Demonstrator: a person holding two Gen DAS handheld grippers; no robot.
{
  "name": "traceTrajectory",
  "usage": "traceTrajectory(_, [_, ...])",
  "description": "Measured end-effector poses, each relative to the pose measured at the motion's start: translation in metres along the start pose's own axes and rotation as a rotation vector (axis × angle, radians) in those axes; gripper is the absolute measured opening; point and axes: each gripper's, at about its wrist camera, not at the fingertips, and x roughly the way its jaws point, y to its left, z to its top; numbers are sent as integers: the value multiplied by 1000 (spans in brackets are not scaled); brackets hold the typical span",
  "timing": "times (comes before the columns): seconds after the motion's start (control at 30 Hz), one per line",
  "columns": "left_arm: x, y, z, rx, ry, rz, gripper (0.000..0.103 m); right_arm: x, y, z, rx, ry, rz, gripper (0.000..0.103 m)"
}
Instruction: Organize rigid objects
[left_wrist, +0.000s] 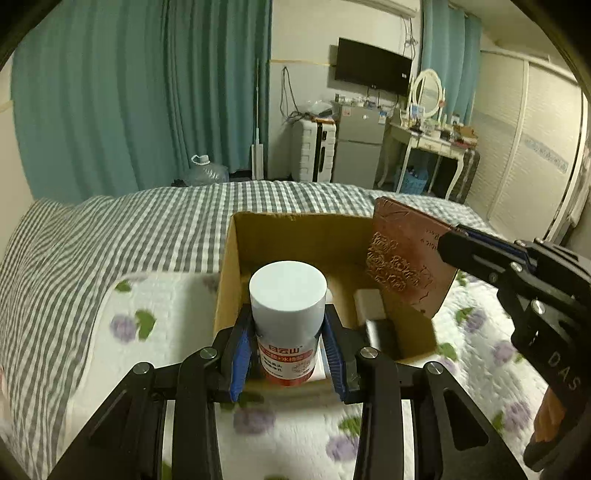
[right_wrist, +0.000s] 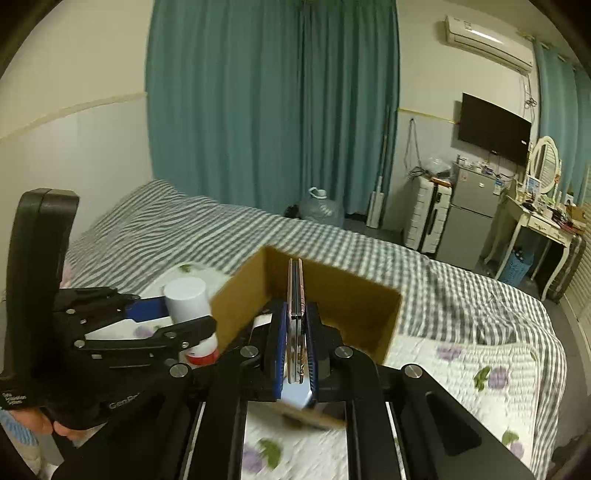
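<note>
My left gripper (left_wrist: 288, 339) is shut on a white bottle (left_wrist: 287, 295) with a red label, held upright at the near edge of an open cardboard box (left_wrist: 236, 236) on the bed. The bottle also shows in the right wrist view (right_wrist: 190, 301). My right gripper (right_wrist: 295, 343) is shut on a flat brown embossed case (left_wrist: 406, 258), held on edge over the box's right side; it appears edge-on in the right wrist view (right_wrist: 295, 288). The right gripper also shows in the left wrist view (left_wrist: 448, 245). A white item (left_wrist: 369, 302) and a dark item (left_wrist: 382, 334) lie inside the box.
The box (right_wrist: 351, 291) sits on a floral quilt (left_wrist: 166, 306) over a grey checked bedspread (left_wrist: 147, 221). Beyond the bed are teal curtains (left_wrist: 129, 103), a water jug (left_wrist: 205, 171), a suitcase (left_wrist: 314, 149), a small fridge (left_wrist: 360, 144) and a dressing table (left_wrist: 432, 140).
</note>
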Motion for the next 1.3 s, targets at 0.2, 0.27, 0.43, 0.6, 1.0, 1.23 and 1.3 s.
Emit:
traceTrajectory(0.2, [71,-14,11,58,48,-28,37,65,-41,-1,46,40,-22,9])
traceTrajectory(0.27, [92,-17,10,62,60,-48,37,84,-53,-4,69,58,-12,9])
traceTrajectory(0.43, [117,-24,5,78,77,-99,37,125,-74,-18,143,119,46,9])
traceTrajectory(0.6, [109,-34,4,122,49,-88,46,140,-76,-24,172,161,75,10])
traceTrajectory(1.0, [-15,-38,25,101,-105,-3,54,23,-61,11,123,16,-50,10])
traceTrajectory(1.23, [-124,-43,42,52,-302,33,66,-86,-39,39,73,-101,-113,10])
traceTrajectory(1.3, [-145,-43,43,46,-343,47,67,-112,-30,42,56,-136,-135,25])
